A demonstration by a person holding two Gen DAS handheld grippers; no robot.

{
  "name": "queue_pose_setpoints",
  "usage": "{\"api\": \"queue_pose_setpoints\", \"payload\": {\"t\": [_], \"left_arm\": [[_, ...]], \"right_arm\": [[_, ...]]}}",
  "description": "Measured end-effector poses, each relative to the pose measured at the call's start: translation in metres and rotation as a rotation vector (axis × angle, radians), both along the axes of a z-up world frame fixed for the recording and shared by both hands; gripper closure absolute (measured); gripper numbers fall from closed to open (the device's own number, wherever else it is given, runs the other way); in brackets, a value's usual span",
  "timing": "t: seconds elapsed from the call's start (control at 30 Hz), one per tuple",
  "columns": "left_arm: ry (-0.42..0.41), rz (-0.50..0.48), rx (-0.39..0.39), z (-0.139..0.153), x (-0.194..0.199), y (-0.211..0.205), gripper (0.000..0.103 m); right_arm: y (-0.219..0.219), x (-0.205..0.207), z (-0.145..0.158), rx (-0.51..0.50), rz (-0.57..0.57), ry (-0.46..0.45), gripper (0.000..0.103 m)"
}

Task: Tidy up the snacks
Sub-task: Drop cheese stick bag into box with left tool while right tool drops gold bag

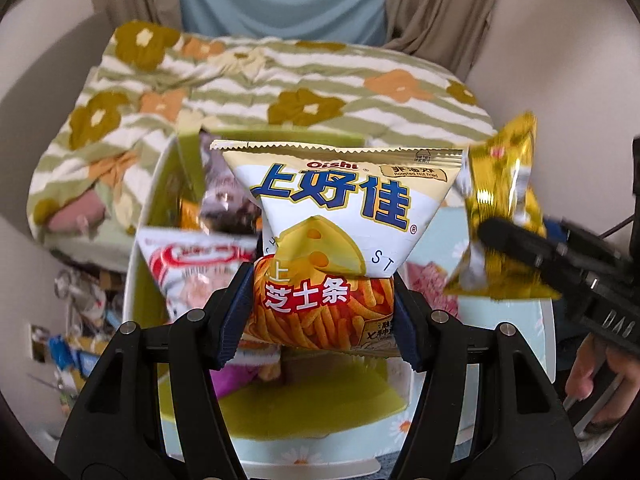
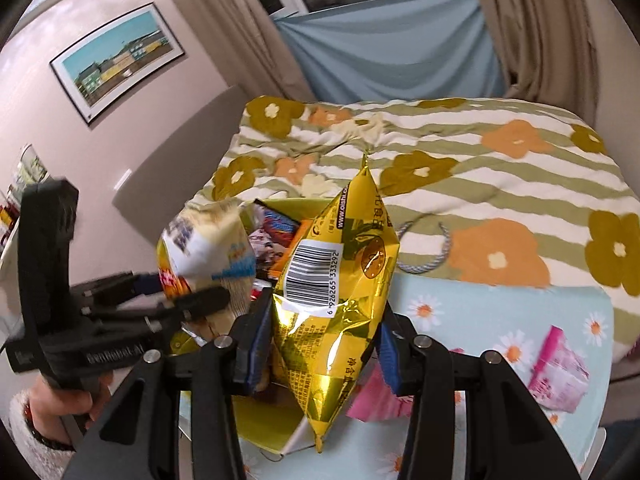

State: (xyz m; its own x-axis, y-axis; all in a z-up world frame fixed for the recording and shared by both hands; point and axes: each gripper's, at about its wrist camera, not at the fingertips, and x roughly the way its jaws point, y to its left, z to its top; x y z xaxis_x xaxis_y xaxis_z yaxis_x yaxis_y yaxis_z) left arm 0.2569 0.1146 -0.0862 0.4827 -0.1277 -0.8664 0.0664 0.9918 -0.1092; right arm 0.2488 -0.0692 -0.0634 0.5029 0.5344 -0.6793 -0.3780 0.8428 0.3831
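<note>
The Oishi cheese-stick bag [image 1: 328,248] hangs upright in the left gripper [image 1: 322,308], its long axis running from the serrated top seal down to the bottom edge, printed face toward the left wrist camera; the blue pads [image 1: 236,312] pinch it across the lower third, so the body narrows at the grip and fans out wide above. It is held over the open storage box [image 1: 140,280] with the yellow-green lining, where other snack packets [image 1: 200,264] lie heaped at the left side. The gold foil packet [image 2: 340,300] sits in the right gripper [image 2: 320,340], squeezed at mid-height between its blue pads [image 2: 256,340], long axis near vertical with one pointed end tipped up toward the flowered bedspread [image 2: 500,160] and the other pointing down at the daisy-print surface [image 2: 500,312]; its barcode side faces the right wrist camera. Both grippers tilt steeply downward. In the right wrist view the left gripper comes in from the left, and a hand [image 2: 64,404] in a fuzzy white sleeve [image 2: 20,436] wraps its handle. In the left wrist view the right gripper reaches in from the right edge with the gold packet beside the cheese bag, apart from it. A pink packet [image 2: 560,372] lies on the daisy-print surface, right of the box
</note>
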Motion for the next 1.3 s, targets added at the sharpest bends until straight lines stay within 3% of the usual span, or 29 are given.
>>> {"api": "queue_pose_setpoints", "payload": {"t": [0.13, 0.23, 0.43, 0.8, 1.13, 1.2, 1.23, 1.27, 1.3], "left_arm": [[0.049, 0.023, -0.03, -0.021, -0.006, 0.002, 0.039], [0.056, 0.03, -0.05, -0.03, -0.013, 0.0, 0.0], [0.035, 0.061, -0.067, -0.031, -0.023, 0.014, 0.0], [0.006, 0.123, 0.036, -0.022, -0.022, 0.05, 0.0], [-0.005, 0.14, 0.048, -0.026, -0.023, 0.087, 0.0], [-0.004, 0.144, 0.042, -0.028, -0.024, 0.093, 0.0], [-0.004, 0.144, 0.036, -0.029, -0.025, 0.096, 0.0], [-0.004, 0.142, 0.033, -0.031, -0.026, 0.098, 0.0], [-0.003, 0.139, 0.031, -0.033, -0.028, 0.1, 0.0]], "right_arm": [[0.006, 0.006, 0.0, -0.017, 0.006, -0.001, 0.061], [0.005, 0.011, -0.002, -0.026, -0.001, 0.004, 0.061], [0.009, 0.018, -0.004, -0.045, -0.003, 0.015, 0.061], [0.066, 0.029, 0.003, -0.052, 0.115, 0.018, 0.061], [0.109, 0.052, -0.022, 0.025, 0.13, 0.146, 0.059], [0.114, 0.054, -0.028, 0.052, 0.112, 0.164, 0.055], [0.115, 0.054, -0.031, 0.07, 0.101, 0.175, 0.047], [0.115, 0.054, -0.032, 0.082, 0.09, 0.182, 0.023], [0.114, 0.052, -0.034, 0.087, 0.075, 0.184, 0.008]]}}
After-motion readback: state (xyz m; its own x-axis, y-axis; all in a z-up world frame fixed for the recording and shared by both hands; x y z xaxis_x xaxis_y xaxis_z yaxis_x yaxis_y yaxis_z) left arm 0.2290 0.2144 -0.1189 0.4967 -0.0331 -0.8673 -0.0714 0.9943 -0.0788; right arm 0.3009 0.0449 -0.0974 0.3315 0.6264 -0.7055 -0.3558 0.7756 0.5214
